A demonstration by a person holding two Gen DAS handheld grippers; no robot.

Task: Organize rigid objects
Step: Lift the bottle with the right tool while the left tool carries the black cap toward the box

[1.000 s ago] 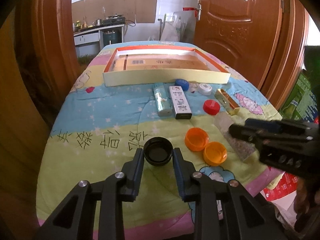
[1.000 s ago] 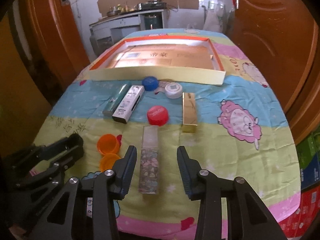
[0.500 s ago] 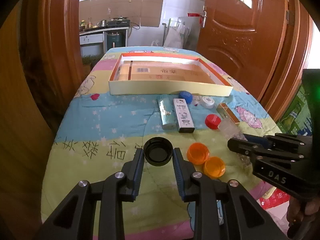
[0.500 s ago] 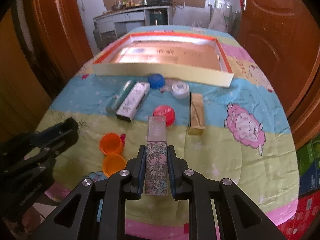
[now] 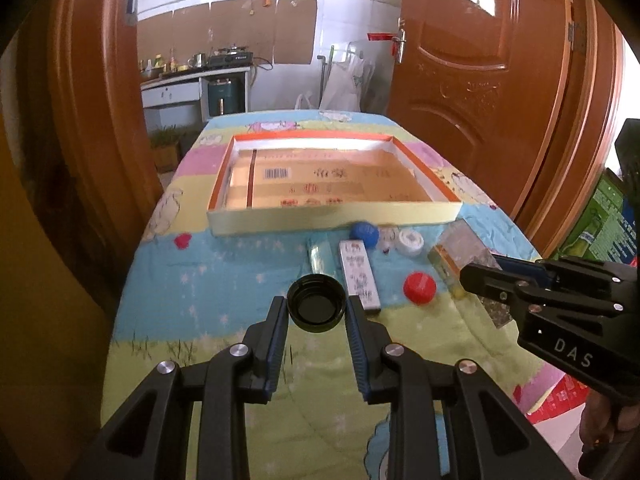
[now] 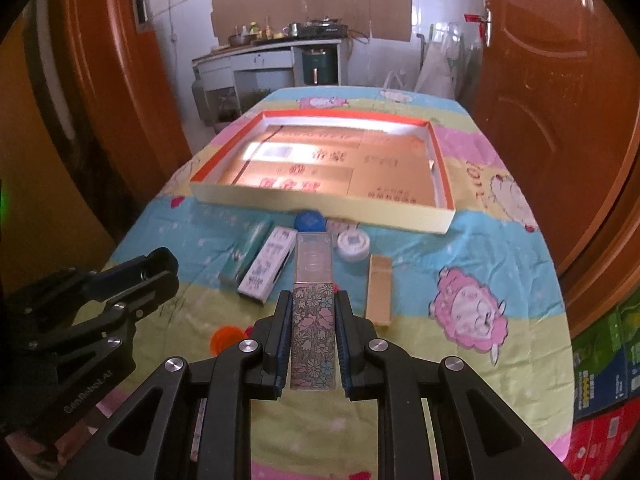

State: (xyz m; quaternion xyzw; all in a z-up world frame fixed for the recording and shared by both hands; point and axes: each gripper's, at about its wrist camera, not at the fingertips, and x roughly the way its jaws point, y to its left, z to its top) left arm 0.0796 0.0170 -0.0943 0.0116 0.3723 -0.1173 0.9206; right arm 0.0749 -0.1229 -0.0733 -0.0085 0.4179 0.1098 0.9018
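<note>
Two handheld grippers hovered over a table covered with a cartoon-print cloth (image 5: 224,276). The landmark was a shallow cardboard tray (image 5: 332,214) with an orange inner rim, lying across the middle of the table; its inside held only flattened printed cardboard.

The left gripper (image 5: 316,310) had its two fingers closed on the sides of a round black cap (image 5: 316,307), open side up, held above the cloth on the near side of the tray. The right gripper (image 6: 313,320) clamped a long flower-patterned box (image 6: 313,304) lengthwise between its fingers, the box's clear end pointing toward the tray.

Just in front of the tray's near wall lay a blue cap (image 5: 364,234) and a white cap (image 5: 411,242). A little nearer than these lay a teal tube (image 5: 319,255) and a white printed tin (image 5: 359,275), side by side, with a red cap (image 5: 419,288) and a gold box (image 6: 379,289) further right. An orange cap (image 6: 228,338) showed beside the right gripper, well short of the tray.
</note>
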